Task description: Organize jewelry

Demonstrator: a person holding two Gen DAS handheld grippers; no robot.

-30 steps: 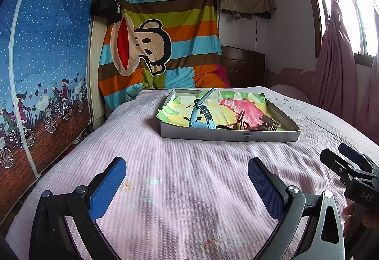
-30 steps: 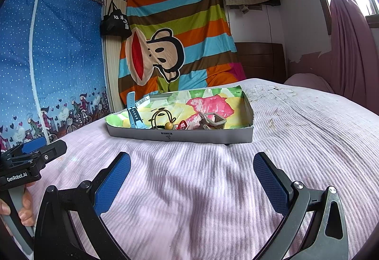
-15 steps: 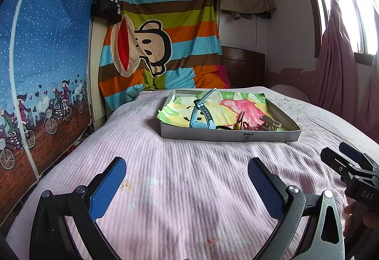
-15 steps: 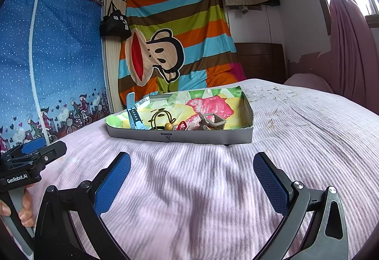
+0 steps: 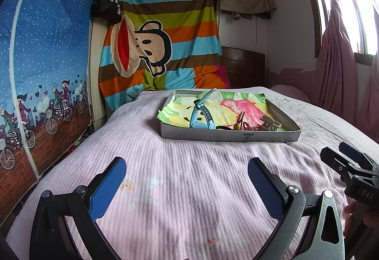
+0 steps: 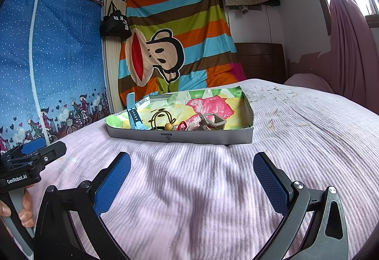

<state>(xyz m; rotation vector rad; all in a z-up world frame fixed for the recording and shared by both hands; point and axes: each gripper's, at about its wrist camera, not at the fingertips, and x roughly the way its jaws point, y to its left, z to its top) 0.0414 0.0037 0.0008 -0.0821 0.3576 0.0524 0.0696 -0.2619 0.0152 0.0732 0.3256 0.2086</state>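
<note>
Nothing shifts across the last second: both claws hold the same low hover over the bed, and the tray's contents lie exactly as they did. For the task that reads two ways. Either the pieces are about to be sorted, or they have all been gathered and the claws have drawn back.

The left claw (image 5: pixel 187 179) hangs released, its jaws spread wide and holding nothing, blue pads dimpled like rubber grip. Beneath it the bedspread (image 5: pixel 189 153) is pale pink cloth with fine woven ribs, faintly stained. At 12 o'clock from the claw sits the tray (image 5: pixel 227 135), a shallow grey cardboard lid lined with crinkled paper painted in green, yellow and pink.

Inside the tray, from the 9 o'clock side, the light blue watch strap (image 6: pixel 133 115) arches up on its edge, smooth moulded plastic with a row of holes. Next come the thin brass-coloured wire loops (image 6: pixel 161 117), then the round wooden bead (image 6: pixel 168 126), then a small red twisted piece (image 6: pixel 181 125) too small to name. The taupe plastic hair claw clip (image 6: pixel 212 121) lies nearest 3 o'clock, toothed and boxy. All of them crowd the near wall.

The right claw (image 6: pixel 191 179) is likewise released and empty, well short of the tray.
</note>
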